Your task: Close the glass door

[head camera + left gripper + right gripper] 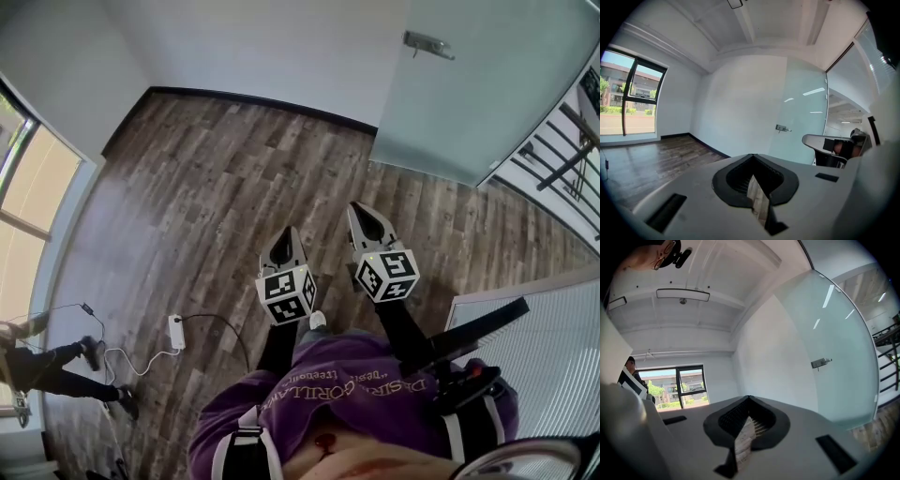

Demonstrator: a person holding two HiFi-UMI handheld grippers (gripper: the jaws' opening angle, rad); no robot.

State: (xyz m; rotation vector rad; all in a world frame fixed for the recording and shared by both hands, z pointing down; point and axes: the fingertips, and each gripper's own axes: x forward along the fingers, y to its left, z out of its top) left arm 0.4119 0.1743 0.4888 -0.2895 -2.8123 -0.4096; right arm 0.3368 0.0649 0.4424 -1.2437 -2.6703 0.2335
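Glass door (pixel 469 84) open, ahead and right, well apart from left gripper (pixel 287 242) and right gripper (pixel 366 223); jaws closed, empty. Best approached closer, then pressed steadily near handle (pixel 428 42).

Head view steeply down at floor (pixel 187 187), gripper views forward, all sharing glass door (pixel 469 94)
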